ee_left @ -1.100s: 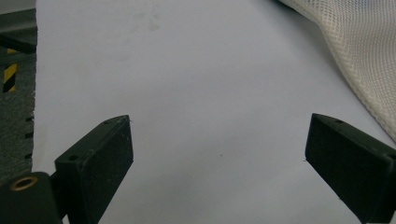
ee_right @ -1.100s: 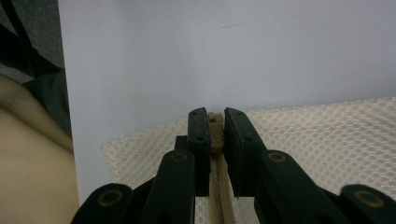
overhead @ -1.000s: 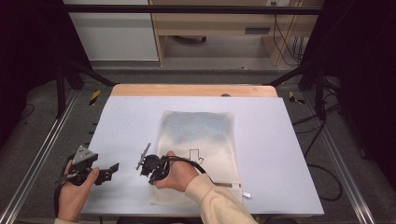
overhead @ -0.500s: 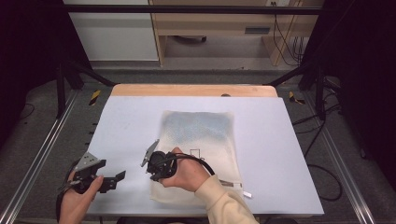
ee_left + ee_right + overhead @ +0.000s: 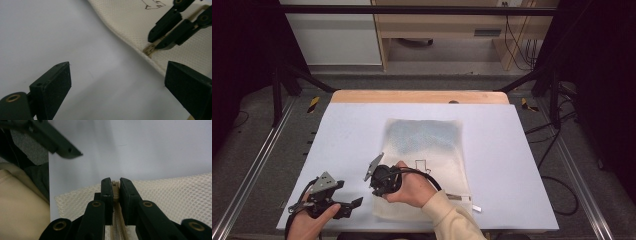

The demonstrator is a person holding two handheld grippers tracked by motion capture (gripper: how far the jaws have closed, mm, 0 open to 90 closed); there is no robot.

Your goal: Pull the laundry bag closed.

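Mesh bag (image 5: 427, 160) lies flat in the middle of the pale table (image 5: 522, 165), its zipper (image 5: 115, 220) along the near edge. The right gripper (image 5: 115, 185) is clamped on the zipper's end, while the left gripper (image 5: 117, 80) gapes wide and empty just beside the bag's corner.

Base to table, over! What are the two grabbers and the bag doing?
Right gripper shut on the zipper pull at the mesh bag's near-left corner. Left gripper open over bare table, beside the bag's edge. Nothing in the way.
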